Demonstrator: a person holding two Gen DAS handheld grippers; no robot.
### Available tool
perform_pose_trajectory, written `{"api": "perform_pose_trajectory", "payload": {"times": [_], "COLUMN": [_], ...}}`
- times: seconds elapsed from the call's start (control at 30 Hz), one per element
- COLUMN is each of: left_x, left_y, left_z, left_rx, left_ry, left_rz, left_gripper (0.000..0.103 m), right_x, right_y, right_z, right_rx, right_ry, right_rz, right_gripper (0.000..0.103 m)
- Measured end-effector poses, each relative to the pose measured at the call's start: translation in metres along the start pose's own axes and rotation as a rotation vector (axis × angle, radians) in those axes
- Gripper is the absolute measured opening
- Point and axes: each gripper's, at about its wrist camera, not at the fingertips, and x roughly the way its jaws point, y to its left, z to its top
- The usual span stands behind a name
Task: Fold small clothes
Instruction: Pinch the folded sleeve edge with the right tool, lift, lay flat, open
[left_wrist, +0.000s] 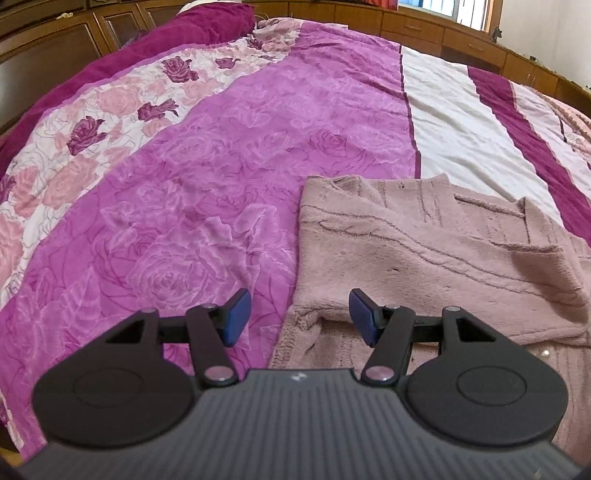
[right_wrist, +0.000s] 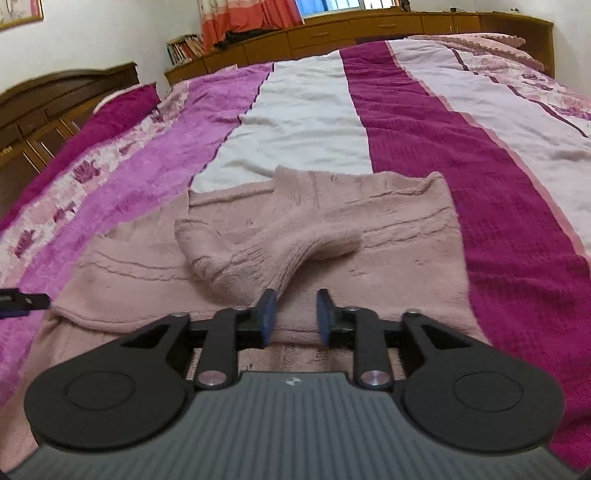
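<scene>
A dusty-pink fuzzy sweater (left_wrist: 436, 251) lies flat on the bed, with a sleeve (right_wrist: 266, 243) folded across its body. My left gripper (left_wrist: 299, 317) is open and empty, low over the sweater's near left edge, its left finger over the purple bedspread. My right gripper (right_wrist: 297, 319) is open and empty, just above the sweater's lower part, right below the folded sleeve's cuff. The tip of the left gripper (right_wrist: 22, 299) shows at the left edge of the right wrist view.
The bed (left_wrist: 207, 177) is covered by a spread with purple rose, white and magenta stripes (right_wrist: 436, 140). Wooden cabinets (left_wrist: 424, 26) line the far side and a wooden headboard (right_wrist: 55, 99) stands at left. A pillow (right_wrist: 480, 44) lies at the far right.
</scene>
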Motion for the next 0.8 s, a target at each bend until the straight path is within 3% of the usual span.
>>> {"api": "perform_pose_trajectory", "payload": {"times": [0.13, 0.27, 0.5, 0.57, 0.6, 0.63, 0.7, 0.8], "left_x": [0.003, 0.005, 0.014, 0.020, 0.023, 0.026, 0.031, 0.041], "left_y": [0.001, -0.001, -0.010, -0.013, -0.015, -0.017, -0.021, -0.023], "left_z": [0.005, 0.009, 0.015, 0.019, 0.022, 0.024, 0.026, 0.031], "left_rx": [-0.007, -0.019, 0.001, 0.012, 0.018, 0.029, 0.052, 0.070], "left_ry": [-0.001, -0.004, -0.008, -0.004, -0.007, -0.014, -0.016, 0.006], "left_rz": [0.004, -0.007, -0.035, -0.038, -0.037, -0.034, -0.031, -0.047], "left_gripper": [0.061, 0.061, 0.061, 0.061, 0.061, 0.061, 0.061, 0.061], "right_x": [-0.011, 0.004, 0.051, 0.054, 0.054, 0.054, 0.048, 0.021], "right_y": [-0.009, -0.028, -0.056, -0.055, -0.052, -0.048, -0.041, -0.035], "right_z": [0.016, 0.038, 0.048, 0.050, 0.051, 0.052, 0.055, 0.060], "right_rx": [0.025, 0.108, 0.400, 0.406, 0.389, 0.364, 0.311, 0.262], "right_ry": [-0.044, -0.054, 0.120, 0.116, 0.111, 0.101, 0.073, -0.038], "right_rz": [0.001, -0.002, 0.095, 0.093, 0.086, 0.080, 0.061, 0.009], "right_gripper": [0.036, 0.037, 0.037, 0.036, 0.031, 0.014, 0.013, 0.012]}}
